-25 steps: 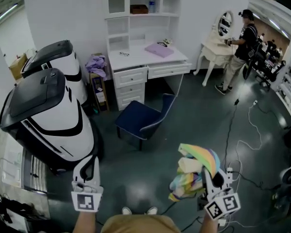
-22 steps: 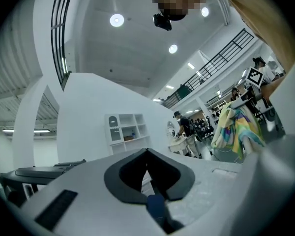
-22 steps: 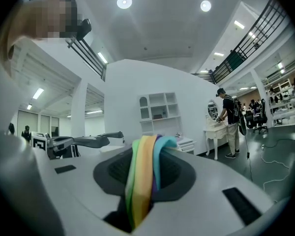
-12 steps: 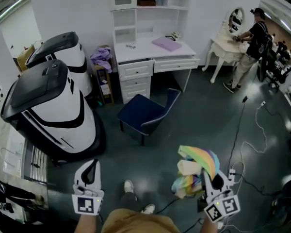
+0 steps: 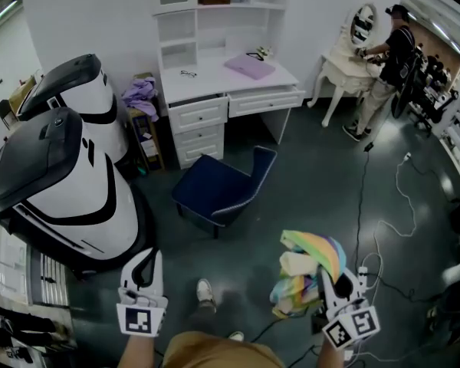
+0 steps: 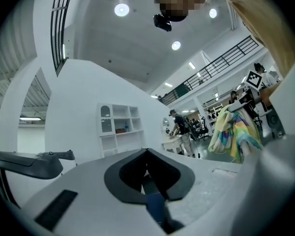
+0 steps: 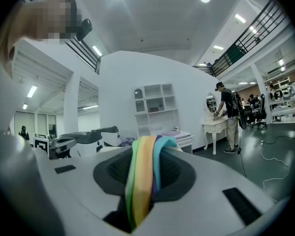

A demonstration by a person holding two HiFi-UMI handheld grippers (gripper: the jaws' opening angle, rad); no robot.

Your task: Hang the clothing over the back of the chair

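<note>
**Grip.** Your right gripper (image 5: 332, 282) has its fingers (image 7: 179, 178) closed on the clothing (image 5: 310, 267), a rainbow-striped garment. The grip takes one fold near the top. The rest hangs bunched below it, clear of the floor (image 5: 291, 198). Judged from this, the hold is meant to carry the fabric loose and ready to drape.

Your left gripper (image 5: 142, 265) is empty. Its fingers (image 6: 125, 178) are together with nothing between them. It is probably kept free to spread the fabric later.

**Target.** The chair (image 5: 222, 186) stands ahead on the floor, well apart from both grippers and just in front of the white worktop (image 5: 215, 79). Its back is on the side nearer your right gripper.

**View differences.**
- **Head view:** this is the only view that shows the whole chair and the open floor between it and you.
- **Right gripper view:** this shows the striped band passing between the finger pads, which confirms the hold. The gripper body hides the chair.
- **Left gripper view:** this shows the clothing from the side, hanging to the right. A blue sliver shows below the fingers. It may be the chair, but you cannot tell.
</note>
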